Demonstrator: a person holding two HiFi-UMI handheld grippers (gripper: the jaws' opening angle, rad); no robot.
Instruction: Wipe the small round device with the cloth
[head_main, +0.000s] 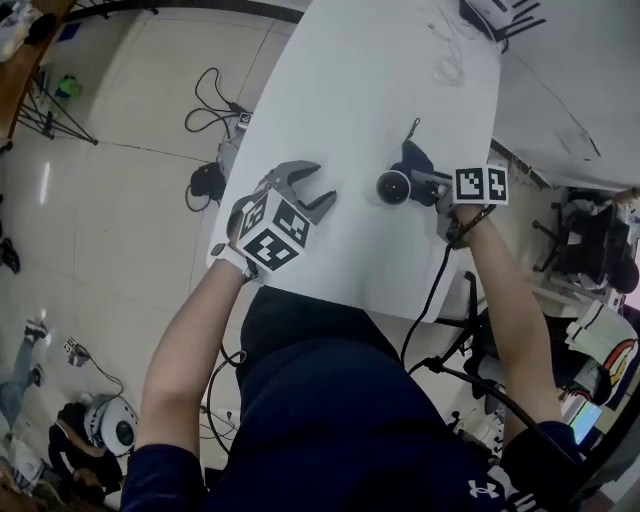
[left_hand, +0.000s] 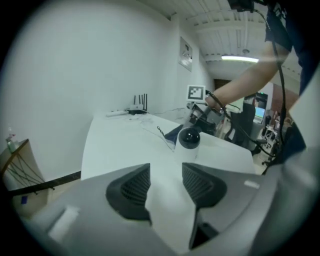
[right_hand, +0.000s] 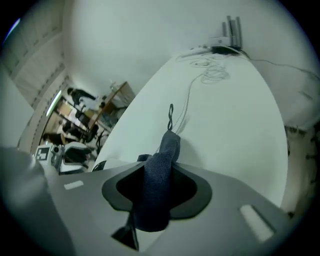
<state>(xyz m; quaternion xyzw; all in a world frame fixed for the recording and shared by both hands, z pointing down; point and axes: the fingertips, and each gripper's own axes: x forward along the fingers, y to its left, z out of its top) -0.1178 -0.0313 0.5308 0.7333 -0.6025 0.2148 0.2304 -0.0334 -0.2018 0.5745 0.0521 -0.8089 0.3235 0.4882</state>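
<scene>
Pinching the dark blue woven cloth, the right gripper sits just beside the small round white-and-black device. On the device's other side, the left gripper gapes empty. Wiping seems barely begun.

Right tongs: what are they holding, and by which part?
The right tongs pinch the dark blue cloth by a bunched fold, one end poking ahead. The left tongs hold nothing.
</scene>
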